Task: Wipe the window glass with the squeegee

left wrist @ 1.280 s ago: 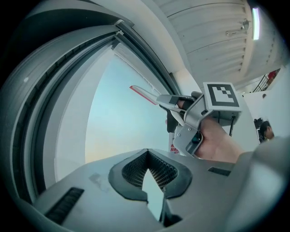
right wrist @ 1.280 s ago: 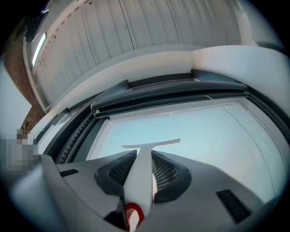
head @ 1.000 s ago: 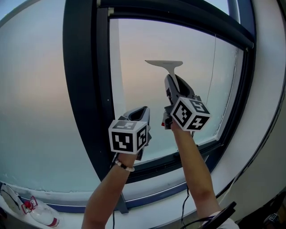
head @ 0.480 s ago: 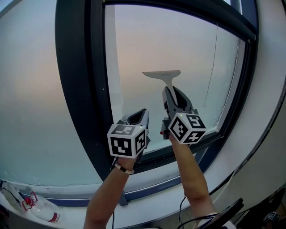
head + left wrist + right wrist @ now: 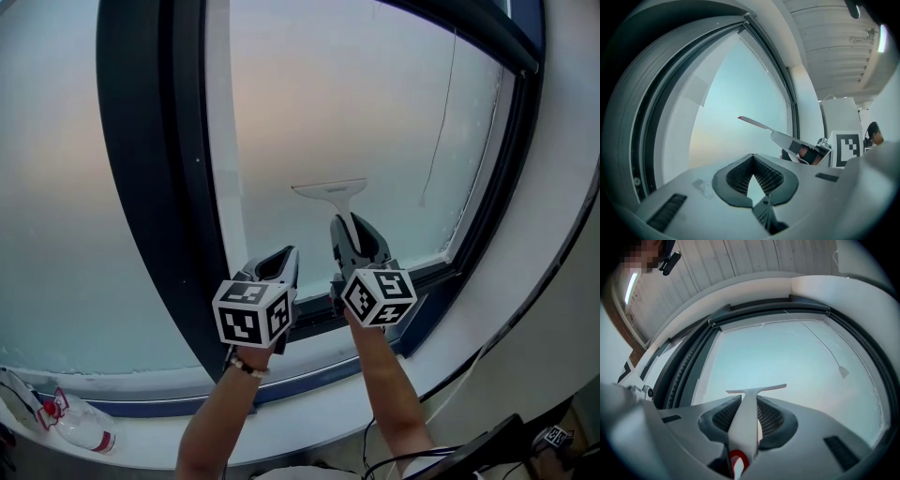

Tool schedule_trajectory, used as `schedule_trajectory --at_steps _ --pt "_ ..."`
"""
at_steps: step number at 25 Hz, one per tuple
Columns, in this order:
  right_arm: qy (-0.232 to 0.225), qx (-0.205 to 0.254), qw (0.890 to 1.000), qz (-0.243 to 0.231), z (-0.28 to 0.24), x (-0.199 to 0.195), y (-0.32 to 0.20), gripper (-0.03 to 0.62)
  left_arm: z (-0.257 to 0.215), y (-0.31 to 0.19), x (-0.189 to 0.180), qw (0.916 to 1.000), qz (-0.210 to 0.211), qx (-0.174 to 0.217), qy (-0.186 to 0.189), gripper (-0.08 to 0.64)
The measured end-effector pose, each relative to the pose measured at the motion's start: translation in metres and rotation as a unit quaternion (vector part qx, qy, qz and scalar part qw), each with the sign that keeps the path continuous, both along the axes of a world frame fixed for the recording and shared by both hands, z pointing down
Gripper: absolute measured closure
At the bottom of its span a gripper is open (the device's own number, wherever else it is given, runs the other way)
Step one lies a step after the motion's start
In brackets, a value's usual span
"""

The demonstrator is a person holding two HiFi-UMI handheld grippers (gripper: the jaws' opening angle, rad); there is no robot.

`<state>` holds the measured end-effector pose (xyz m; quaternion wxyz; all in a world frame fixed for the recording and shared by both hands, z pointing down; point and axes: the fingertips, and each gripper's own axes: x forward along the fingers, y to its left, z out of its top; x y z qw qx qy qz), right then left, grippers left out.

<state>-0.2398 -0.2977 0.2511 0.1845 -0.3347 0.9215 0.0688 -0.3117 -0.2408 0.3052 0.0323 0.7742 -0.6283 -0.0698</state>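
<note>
Held squeegee [image 5: 749, 414] by handle, pinched tight btwn fingers of R gripper [image 5: 350, 232]. Blade stuck out just past fingertips, crosswise, up at glass [image 5: 375, 112] low on pane; actual contact hard to tell. In R gripper view, handle ran straight up thru gap w/ both pads [image 5: 723, 416] pressed on its sides, red bit at handle end nearest cam. Had L gripper [image 5: 281, 259] just beside R one, fingers pressed together at tips, nothing btwn them, only glass beyond. From L gripper view, squeegee fwd & right of fingertips. Dark frame [image 5: 150, 187] left of L fingers. Thin cord [image 5: 439, 112] hanging right of R fingers. Bottle [image 5: 82, 435] on sill, well below-left of both
</note>
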Motion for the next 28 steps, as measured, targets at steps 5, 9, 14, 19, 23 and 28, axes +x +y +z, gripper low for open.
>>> schedule_trajectory --at_steps 5,9,14,19,23,28 --pt "0.024 -0.018 1.0 0.002 0.047 0.003 0.002 0.502 0.043 0.007 0.002 0.9991 -0.007 -0.028 0.03 0.561" --pt "0.037 -0.033 0.999 0.005 0.078 0.006 0.001 0.502 0.071 0.007 0.006 0.9978 -0.009 -0.049 0.045 0.561" --pt "0.054 -0.058 0.997 0.006 0.115 0.009 -0.001 0.502 0.104 0.01 0.013 0.9953 -0.008 -0.072 0.063 0.561" --pt "0.066 -0.087 0.994 0.001 0.151 0.012 -0.004 0.502 0.133 0.01 0.016 0.9925 -0.014 -0.094 0.077 0.561" --pt "0.079 -0.113 0.99 0.0 0.179 0.017 -0.006 0.502 0.156 0.01 0.018 0.9899 -0.02 -0.115 0.08 0.561" --pt "0.091 -0.136 0.986 0.001 0.208 0.019 -0.009 0.502 0.18 0.012 0.023 0.9867 -0.023 -0.135 0.087 0.561"
